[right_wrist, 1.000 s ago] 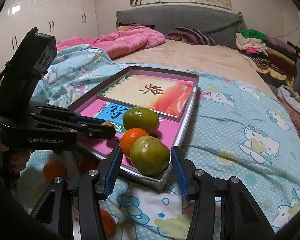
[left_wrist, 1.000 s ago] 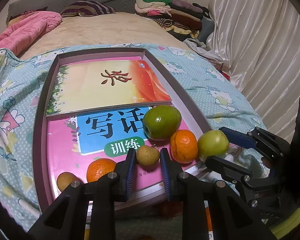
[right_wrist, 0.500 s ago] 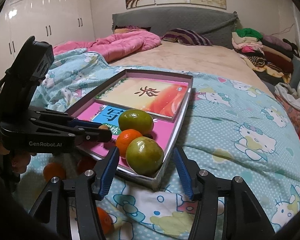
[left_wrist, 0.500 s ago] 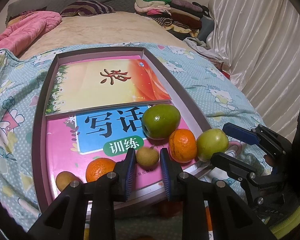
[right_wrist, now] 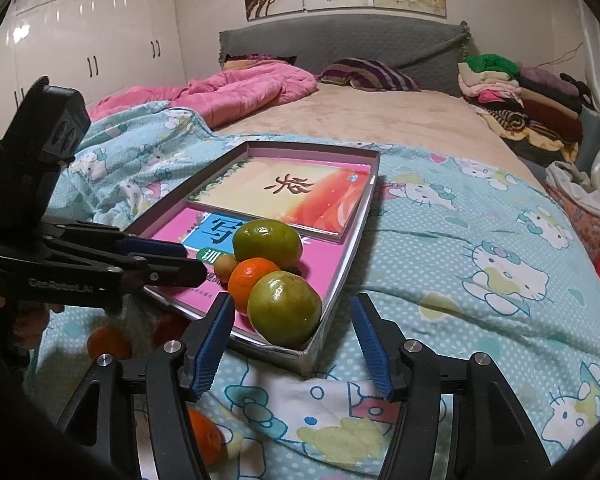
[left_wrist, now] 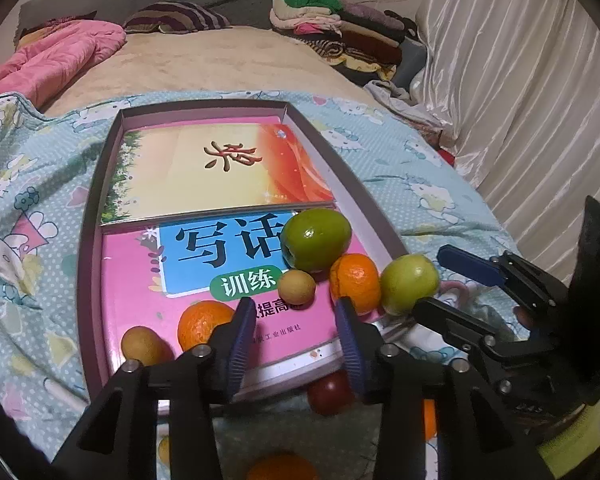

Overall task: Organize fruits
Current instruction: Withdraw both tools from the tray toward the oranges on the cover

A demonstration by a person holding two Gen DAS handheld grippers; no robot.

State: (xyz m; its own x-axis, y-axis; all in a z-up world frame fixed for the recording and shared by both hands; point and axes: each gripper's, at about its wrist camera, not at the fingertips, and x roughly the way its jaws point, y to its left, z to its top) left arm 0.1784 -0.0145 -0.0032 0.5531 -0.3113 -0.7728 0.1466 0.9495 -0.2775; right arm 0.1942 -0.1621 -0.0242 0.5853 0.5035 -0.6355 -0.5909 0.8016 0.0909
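A shallow grey box [left_wrist: 96, 184] lies on the bed with two books inside. On the pink book sit a large green fruit [left_wrist: 315, 239], a small tan fruit [left_wrist: 296, 286], an orange [left_wrist: 355, 283], a lighter green fruit [left_wrist: 409, 283] at the box's corner, another orange [left_wrist: 204, 322] and a tan fruit [left_wrist: 142, 345]. My left gripper [left_wrist: 296, 332] is open and empty, just short of the small tan fruit. My right gripper [right_wrist: 292, 340] is open and empty, its fingers either side of the corner green fruit [right_wrist: 284, 309] but short of it.
Loose fruit lies on the Hello Kitty sheet in front of the box: a dark red one [left_wrist: 331, 392] and oranges [right_wrist: 109, 343] [right_wrist: 204, 436]. A pink quilt [right_wrist: 236, 92] and folded clothes [right_wrist: 516, 96] lie at the far end. White curtains [left_wrist: 520, 80] hang to the right.
My left gripper opened, let go of the small tan fruit on the pink book and drew back. My right gripper drew back a little from the corner green fruit, still open.
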